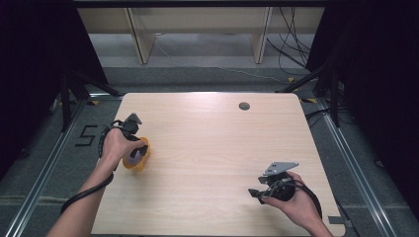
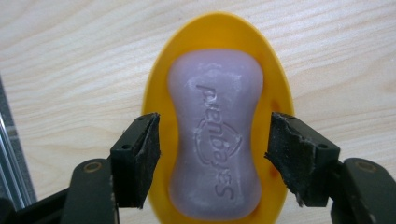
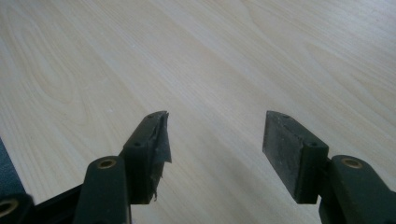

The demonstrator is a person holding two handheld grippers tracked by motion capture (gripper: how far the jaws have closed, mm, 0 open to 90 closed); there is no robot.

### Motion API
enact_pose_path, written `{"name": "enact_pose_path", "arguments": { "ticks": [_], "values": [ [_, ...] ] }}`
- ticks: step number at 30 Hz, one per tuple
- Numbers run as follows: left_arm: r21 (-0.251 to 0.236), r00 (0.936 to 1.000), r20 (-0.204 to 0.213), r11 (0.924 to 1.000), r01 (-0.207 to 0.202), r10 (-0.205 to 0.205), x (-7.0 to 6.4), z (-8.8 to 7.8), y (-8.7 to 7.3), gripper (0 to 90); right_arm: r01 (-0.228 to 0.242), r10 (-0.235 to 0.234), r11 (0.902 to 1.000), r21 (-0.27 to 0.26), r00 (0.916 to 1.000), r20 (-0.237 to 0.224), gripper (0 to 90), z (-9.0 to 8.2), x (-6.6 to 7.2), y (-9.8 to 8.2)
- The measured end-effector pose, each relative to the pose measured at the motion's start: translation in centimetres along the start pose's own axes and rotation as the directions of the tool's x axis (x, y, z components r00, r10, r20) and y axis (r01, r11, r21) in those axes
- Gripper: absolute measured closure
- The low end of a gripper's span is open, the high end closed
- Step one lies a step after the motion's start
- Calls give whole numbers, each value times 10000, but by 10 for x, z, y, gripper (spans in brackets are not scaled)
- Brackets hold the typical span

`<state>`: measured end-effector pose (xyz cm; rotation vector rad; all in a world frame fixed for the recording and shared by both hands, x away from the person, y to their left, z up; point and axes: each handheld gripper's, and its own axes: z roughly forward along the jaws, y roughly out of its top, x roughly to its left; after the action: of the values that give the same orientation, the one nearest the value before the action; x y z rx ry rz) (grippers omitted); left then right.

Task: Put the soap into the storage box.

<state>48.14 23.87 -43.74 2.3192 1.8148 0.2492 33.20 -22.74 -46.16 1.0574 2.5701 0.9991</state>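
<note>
Left hand-held gripper (image 2: 212,154) sits directly over a yellow oval soap dish (image 2: 218,35) at the left side of the light wood table (image 1: 217,128), jaws spread wide, one on each side of the dish, not gripping anything; in the high view it sits over the dish (image 1: 141,160), left hand (image 1: 114,145) wrapped around it. A lilac soap bar (image 2: 215,135) with embossed lettering lies flat in the dish, lengthwise between the jaws. Right hand-held gripper (image 3: 215,140) is well apart at the near-right of the table, held by the right hand (image 1: 296,205), jaws apart with bare wood between them.
</note>
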Motion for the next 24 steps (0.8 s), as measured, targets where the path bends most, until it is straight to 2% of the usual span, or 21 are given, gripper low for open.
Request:
{"name": "enact_pose_path", "arguments": {
  "ticks": [1,2,6,12,14,17,19,21,22,23,24],
  "values": [
    [-80,10000,78,10000,26,-26,0,-2,-2,336,0,0,10000,0,10000,0,410,0,0,0],
    [-146,9997,10,9996,-227,227,2,-5,-3,334,-13,13,9999,110,10000,-15,410,-1,0,0],
    [-640,10000,3,9979,-82,83,6,-16,-7,333,45,-45,9999,112,10000,-29,410,-1,0,0],
    [-1376,9998,110,9904,-158,175,7,-30,-23,334,3,-3,9999,120,10000,-9,410,-1,0,0],
    [-1459,9995,204,9891,-212,244,6,-33,-28,333,-57,57,9999,131,10000,2,410,-1,1,0],
    [-1602,9989,440,9870,-109,182,4,-38,-38,332,1,-2,10000,93,10000,7,410,-1,0,0],
    [-1754,9978,660,9844,96,20,1,-40,-45,331,-20,20,9999,98,10000,4,409,-1,0,0],
    [-1863,9982,594,9825,82,29,0,-41,-53,327,-32,32,9999,100,10000,1,410,-1,1,0],
    [-1952,9981,577,9807,-116,233,1,-42,-56,327,-32,32,9999,100,10000,1,410,-1,1,0],
    [-2188,9969,565,9749,-410,546,2,-43,-64,325,25,-25,10000,52,10000,22,410,-1,0,0],
    [-2188,9969,565,9749,-410,546,2,-43,-64,324,95,-94,9999,-120,9999,79,410,0,0,0]
  ]
}}
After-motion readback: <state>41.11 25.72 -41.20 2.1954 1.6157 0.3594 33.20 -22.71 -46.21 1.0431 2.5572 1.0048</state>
